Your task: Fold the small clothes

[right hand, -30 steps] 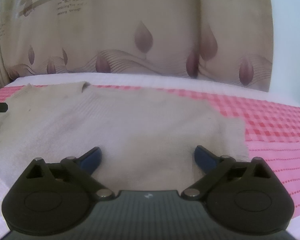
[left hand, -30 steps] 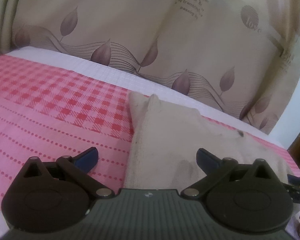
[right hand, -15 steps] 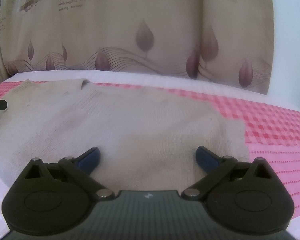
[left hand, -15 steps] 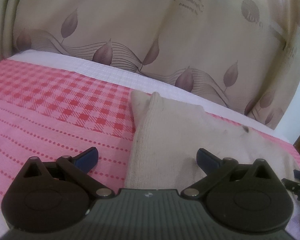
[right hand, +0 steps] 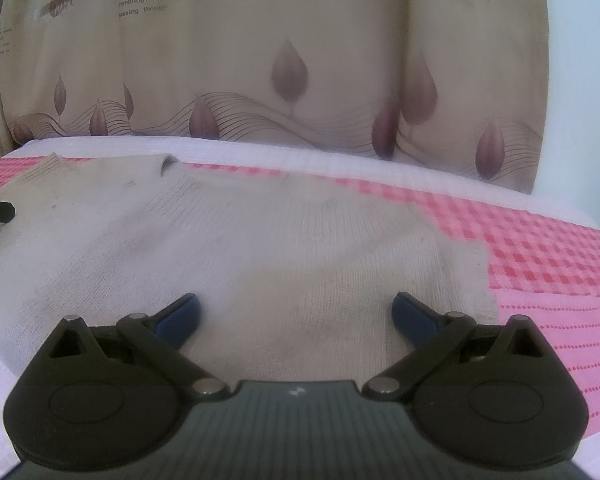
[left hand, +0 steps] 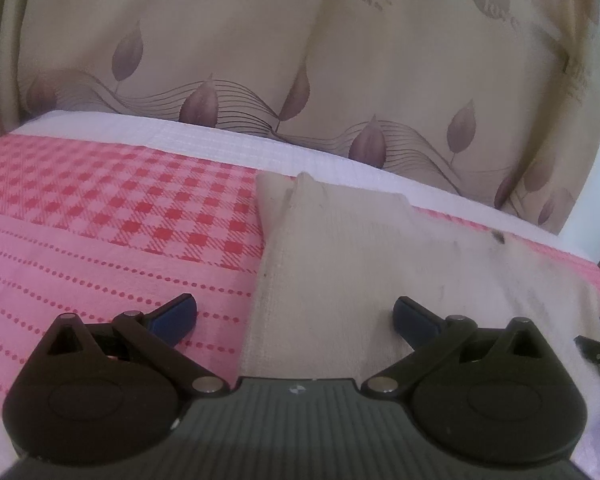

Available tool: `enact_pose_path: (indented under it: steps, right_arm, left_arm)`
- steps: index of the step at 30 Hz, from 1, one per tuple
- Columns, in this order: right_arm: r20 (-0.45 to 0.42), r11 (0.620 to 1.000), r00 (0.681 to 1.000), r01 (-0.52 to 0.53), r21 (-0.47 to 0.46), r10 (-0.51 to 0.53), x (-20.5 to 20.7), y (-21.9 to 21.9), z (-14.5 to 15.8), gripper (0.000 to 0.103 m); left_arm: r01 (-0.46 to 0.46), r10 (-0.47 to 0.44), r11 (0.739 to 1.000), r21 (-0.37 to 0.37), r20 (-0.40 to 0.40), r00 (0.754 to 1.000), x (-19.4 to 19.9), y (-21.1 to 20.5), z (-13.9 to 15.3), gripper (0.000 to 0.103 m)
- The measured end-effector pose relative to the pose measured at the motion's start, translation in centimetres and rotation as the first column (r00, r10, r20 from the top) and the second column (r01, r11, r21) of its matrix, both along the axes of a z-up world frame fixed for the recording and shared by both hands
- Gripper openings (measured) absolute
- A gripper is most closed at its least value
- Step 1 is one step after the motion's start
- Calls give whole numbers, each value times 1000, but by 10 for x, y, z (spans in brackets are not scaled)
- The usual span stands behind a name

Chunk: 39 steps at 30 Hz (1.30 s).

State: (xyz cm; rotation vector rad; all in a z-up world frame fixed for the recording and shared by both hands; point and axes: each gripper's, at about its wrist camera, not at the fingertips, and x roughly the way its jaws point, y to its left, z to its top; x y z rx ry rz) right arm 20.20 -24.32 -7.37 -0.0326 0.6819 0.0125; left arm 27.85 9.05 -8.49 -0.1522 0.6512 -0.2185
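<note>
Beige knit sweater (right hand: 260, 248) likely soft, light, limp; best pinched at hem beneath left gripper (left hand: 294, 314) and right gripper (right hand: 296, 312), jaws wide, empty.

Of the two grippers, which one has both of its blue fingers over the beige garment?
The right gripper: both fingers sit over the beige garment. The left gripper straddles its edge, one finger over the pink cloth.

Tool bodies hide the sweater's (right hand: 260, 248) near hem, seemingly.
</note>
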Motion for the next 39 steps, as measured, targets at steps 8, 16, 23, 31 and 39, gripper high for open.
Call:
enact_pose_path:
  steps: [8, 16, 23, 31, 39]
  right_arm:
    - [0, 1000, 1000, 0, 0, 0, 0, -1, 0, 103]
    - [1, 1000, 1000, -1, 8, 1, 1, -3, 0, 103]
    - [2, 1000, 1000, -1, 9, 1, 1, -3, 0, 103]
    - [3, 1000, 1000, 0, 7, 0, 0, -2, 0, 103]
    - [7, 1000, 1000, 0, 21, 0, 1, -5, 1, 103]
  left_arm:
    - [56, -57, 998, -40, -11, 998, 3, 4, 0, 103]
    - [308, -322, 938, -161, -69, 944, 36, 25, 3, 102]
    - [406, -436, 884, -231, -94, 895, 67, 31, -1, 94]
    - [508, -518, 853, -118, -78, 852, 84, 8, -2, 62]
    - [523, -527, 850, -65, -110, 843, 88, -6, 16, 23]
